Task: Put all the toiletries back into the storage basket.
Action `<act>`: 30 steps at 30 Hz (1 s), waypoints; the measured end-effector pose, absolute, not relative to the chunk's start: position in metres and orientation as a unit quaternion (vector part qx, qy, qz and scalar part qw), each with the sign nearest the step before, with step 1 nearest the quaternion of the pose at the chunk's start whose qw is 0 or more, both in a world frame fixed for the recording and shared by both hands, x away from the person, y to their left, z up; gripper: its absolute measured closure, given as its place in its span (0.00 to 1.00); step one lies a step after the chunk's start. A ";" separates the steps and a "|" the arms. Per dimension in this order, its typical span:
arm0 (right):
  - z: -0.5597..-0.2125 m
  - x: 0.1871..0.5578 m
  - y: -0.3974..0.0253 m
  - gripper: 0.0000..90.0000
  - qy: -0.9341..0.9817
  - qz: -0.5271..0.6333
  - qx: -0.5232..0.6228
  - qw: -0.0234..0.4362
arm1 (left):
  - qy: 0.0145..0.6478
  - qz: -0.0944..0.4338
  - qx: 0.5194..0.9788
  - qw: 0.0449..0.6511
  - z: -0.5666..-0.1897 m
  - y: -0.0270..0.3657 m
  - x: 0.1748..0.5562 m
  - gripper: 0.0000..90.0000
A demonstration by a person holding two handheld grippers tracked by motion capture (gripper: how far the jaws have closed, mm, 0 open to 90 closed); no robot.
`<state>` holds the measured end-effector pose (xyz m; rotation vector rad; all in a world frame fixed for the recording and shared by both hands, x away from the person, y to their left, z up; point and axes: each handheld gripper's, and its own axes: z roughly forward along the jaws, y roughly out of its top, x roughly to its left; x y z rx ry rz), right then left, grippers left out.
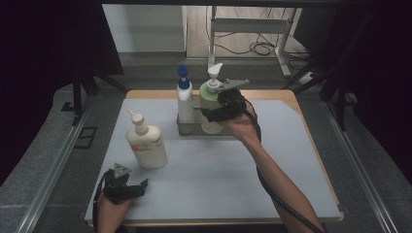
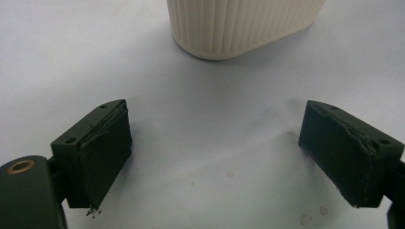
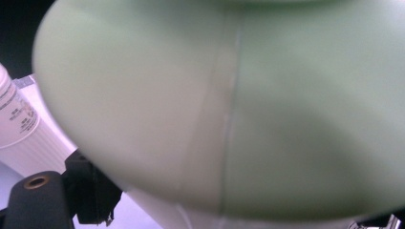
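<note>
We see black jaws on both grippers over a pale grey-blue worktop (image 1: 218, 165) edged in light wood. Ahead of the left jaws stands a cream ribbed bottle (image 2: 243, 24) with an orange band. Between the right jaws is a pale green bottle (image 3: 248, 109); beside it a white bottle (image 1: 184, 99) with a blue cap.

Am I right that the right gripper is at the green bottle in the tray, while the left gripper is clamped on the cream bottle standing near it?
Not quite. The right gripper is indeed at the green bottle in the tray. But the left gripper is open and holds nothing: the left gripper view shows its jaws spread wide over bare table, with the cream bottle standing free ahead of them.
</note>
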<state>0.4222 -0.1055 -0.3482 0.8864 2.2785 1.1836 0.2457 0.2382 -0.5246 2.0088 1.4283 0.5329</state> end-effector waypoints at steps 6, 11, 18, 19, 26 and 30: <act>-0.348 0.428 -0.104 0.13 0.818 0.425 0.322 0.215 | 0.539 0.200 0.759 0.305 -0.525 0.238 0.246 0.12; -0.348 0.434 -0.102 0.13 0.817 0.422 0.327 0.219 | 0.539 0.201 0.759 0.305 -0.525 0.238 0.246 0.12; -0.347 0.440 -0.100 0.13 0.814 0.423 0.330 0.224 | 0.539 0.200 0.759 0.305 -0.525 0.238 0.246 0.12; -0.347 0.441 -0.100 0.13 0.813 0.423 0.331 0.225 | 0.539 0.200 0.759 0.304 -0.525 0.238 0.246 0.12; -0.346 0.448 -0.097 0.13 0.811 0.420 0.336 0.229 | 0.539 0.200 0.759 0.304 -0.524 0.238 0.246 0.12; -0.347 0.453 -0.096 0.13 0.810 0.419 0.337 0.234 | 0.539 0.200 0.759 0.304 -0.524 0.238 0.246 0.12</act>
